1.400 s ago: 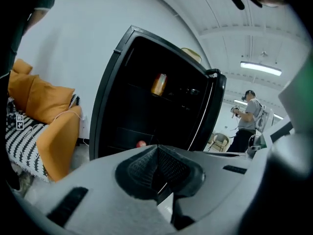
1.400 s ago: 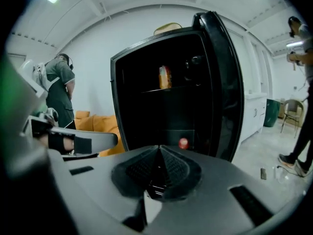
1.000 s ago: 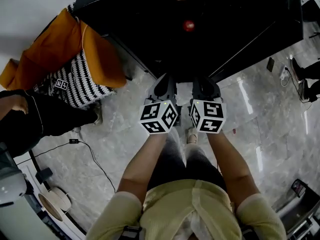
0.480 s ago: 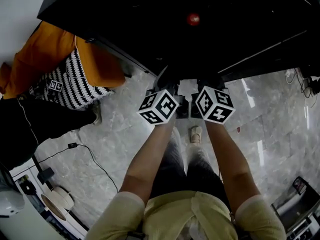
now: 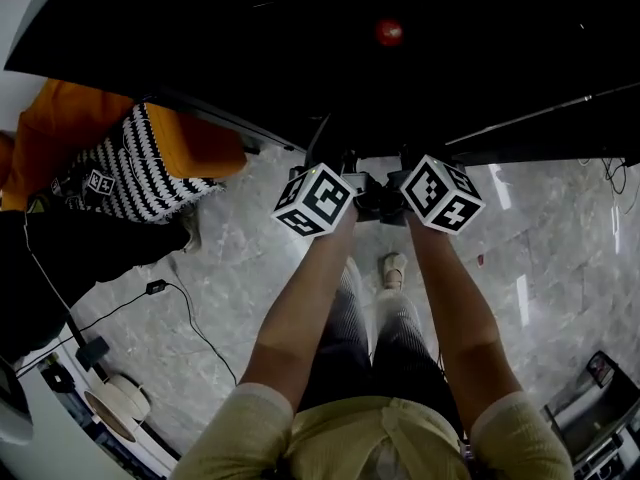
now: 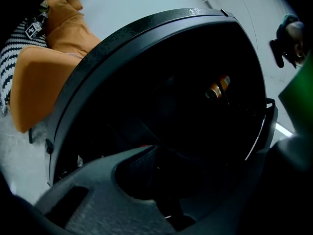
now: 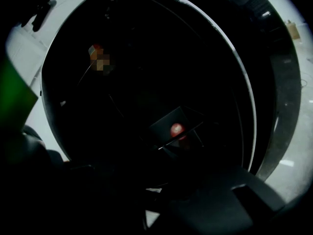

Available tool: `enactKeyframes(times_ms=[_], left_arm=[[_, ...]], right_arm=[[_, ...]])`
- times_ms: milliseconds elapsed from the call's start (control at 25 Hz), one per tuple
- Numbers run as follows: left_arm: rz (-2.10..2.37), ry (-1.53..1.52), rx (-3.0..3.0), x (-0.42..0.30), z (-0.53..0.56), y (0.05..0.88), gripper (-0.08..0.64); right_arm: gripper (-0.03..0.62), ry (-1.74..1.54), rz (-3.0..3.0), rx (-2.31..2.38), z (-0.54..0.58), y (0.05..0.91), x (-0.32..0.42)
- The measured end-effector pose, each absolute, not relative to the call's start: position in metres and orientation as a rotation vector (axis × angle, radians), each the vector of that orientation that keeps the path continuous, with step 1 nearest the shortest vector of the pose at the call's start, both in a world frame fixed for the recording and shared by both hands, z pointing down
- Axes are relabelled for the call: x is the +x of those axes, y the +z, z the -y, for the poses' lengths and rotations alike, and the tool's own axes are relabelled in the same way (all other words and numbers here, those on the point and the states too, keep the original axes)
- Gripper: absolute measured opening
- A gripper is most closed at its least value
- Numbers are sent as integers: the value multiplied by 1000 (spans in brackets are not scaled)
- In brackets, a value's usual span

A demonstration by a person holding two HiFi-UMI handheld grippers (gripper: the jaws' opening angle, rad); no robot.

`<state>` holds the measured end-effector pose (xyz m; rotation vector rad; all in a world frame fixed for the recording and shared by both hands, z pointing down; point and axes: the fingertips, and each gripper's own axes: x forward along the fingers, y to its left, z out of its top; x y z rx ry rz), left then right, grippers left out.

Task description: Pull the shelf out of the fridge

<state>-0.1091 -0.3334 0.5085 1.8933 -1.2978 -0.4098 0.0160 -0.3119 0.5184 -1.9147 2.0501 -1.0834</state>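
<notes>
Both tools are side by side at the open front of the fridge [image 5: 250, 38], which is black and very dark inside. The left gripper [image 5: 333, 171] has its jaws closed together, and we see nothing between them. The right gripper [image 5: 415, 166] is lost in shadow in its own view, so we cannot tell how its jaws stand. The shelf [image 7: 172, 123] shows only in the right gripper view. It is a thin glassy plate deep in the cabinet, well apart from both tools, and a small red thing [image 7: 176, 129] seems to rest on it. We judge the reach-in is under way and no grip has been taken. The jaws should open before they meet the front lip. We would take the lip at two points, evenly left and right, then keep the plate level and pull it straight and slowly, so the red thing stays put and the sides don't bind.
</notes>
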Motion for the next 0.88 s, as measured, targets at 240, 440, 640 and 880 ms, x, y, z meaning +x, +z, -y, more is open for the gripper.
enactKeyframes(times_ms=[240,440,640,880], left_arm=[[1262,-446,1944,-108,342,512,22],[1251,-535,1896,-107,347,521,23],[1220,-663,1814,-113,355,524,23],[1208,-731,1798,-117,357,529,25]], right_arm=[[31,-1143,-2021,-1845,322,522,25],[32,-1206,-1934,-1766,327,525,22],[32,-1269,-1838,-1668,336,526,21],[32,-1322,-1764,-1635,343,532,23]])
